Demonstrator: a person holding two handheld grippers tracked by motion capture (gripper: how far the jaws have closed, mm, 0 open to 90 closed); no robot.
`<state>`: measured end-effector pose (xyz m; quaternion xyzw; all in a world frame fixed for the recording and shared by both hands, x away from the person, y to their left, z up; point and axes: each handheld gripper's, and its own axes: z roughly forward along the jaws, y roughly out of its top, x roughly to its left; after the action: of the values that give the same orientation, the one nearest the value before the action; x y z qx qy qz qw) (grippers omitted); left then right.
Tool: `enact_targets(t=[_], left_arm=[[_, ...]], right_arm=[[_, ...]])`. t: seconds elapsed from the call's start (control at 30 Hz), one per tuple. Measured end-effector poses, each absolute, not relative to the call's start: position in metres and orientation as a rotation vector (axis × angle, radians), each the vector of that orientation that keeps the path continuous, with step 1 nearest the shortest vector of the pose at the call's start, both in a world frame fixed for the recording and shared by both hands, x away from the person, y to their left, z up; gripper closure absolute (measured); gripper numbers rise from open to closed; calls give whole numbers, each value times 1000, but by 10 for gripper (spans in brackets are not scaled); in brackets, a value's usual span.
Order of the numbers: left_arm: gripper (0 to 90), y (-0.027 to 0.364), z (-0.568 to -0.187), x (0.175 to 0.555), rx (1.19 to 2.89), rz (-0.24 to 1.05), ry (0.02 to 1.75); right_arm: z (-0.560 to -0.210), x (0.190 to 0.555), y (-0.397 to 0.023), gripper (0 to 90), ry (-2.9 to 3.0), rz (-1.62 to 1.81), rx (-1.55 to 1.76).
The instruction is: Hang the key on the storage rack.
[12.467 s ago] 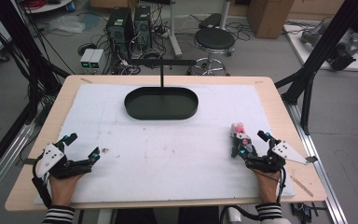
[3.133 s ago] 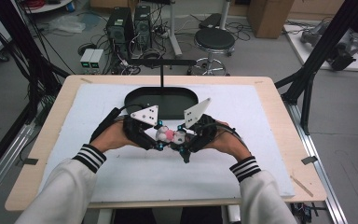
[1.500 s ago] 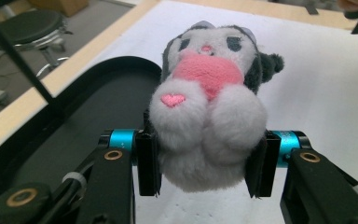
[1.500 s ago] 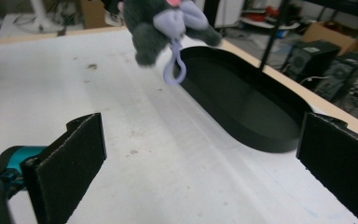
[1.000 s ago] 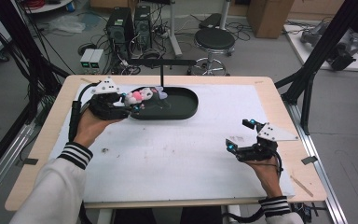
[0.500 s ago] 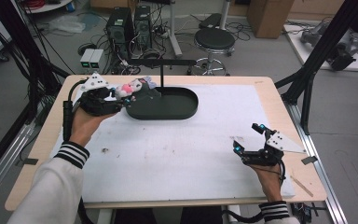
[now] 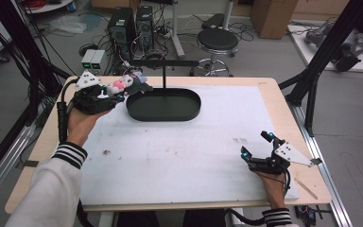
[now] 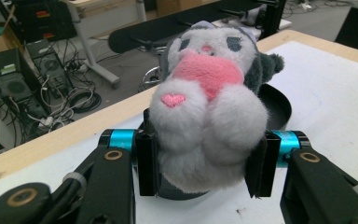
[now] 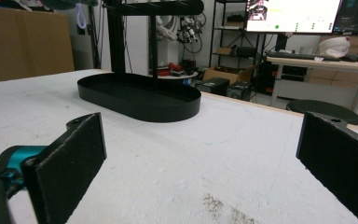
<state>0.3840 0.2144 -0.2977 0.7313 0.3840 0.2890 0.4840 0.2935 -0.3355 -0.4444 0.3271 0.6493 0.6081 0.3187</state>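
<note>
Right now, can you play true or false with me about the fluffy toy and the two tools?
1. The left tool squeezes the plush toy. True.
2. The plush toy lies flat inside the black oval tray. False: it is held up at the tray's left end.
3. The right tool is open and holds nothing. True.
4. The right tool is resting in the tray. False: it sits near the white mat's right front corner, far from the tray.
</note>
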Motion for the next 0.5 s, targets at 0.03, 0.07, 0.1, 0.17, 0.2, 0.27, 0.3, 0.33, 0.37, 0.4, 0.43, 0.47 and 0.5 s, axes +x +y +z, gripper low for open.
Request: enact_targets(t=[0.03,0.07,0.1,0.17,0.2,0.27,0.3,0.33,0.37,0.4,0.43,0.47,0.5], left_arm=[[558,216,-298,385,1777,708,945],[559,217,-298,386,1772,710,964],[559,218,-298,387,1772,713,975],[559,220,-299,388,1766,723,1002],[559,221,-300,389,1761,728,1011],[559,224,-300,390,1753,733,1017],[559,224,-300,390,1748,737,1020],[559,225,-300,391,1741,744,1025],[559,225,-300,391,1731,743,1027],[559,226,-299,391,1725,746,1028],[559,226,-299,392,1720,750,1033],[559,227,-299,392,1714,756,1036],[559,227,-299,393,1712,754,1039]], right_arm=[[-446,293,-336,3,1709,1599,866],[-447,293,-336,3,1706,1603,862],[-448,293,-336,4,1703,1604,865],[-450,292,-336,3,1700,1608,869],[-450,292,-337,3,1698,1609,871],[-451,292,-337,3,1688,1616,877],[-451,292,-337,3,1688,1616,877],[-451,292,-338,3,1688,1620,885],[-451,292,-338,3,1687,1621,885],[-451,292,-338,3,1685,1619,883],[-451,292,-338,3,1685,1619,883],[-452,291,-337,3,1685,1619,882],[-452,291,-337,3,1685,1619,882]])
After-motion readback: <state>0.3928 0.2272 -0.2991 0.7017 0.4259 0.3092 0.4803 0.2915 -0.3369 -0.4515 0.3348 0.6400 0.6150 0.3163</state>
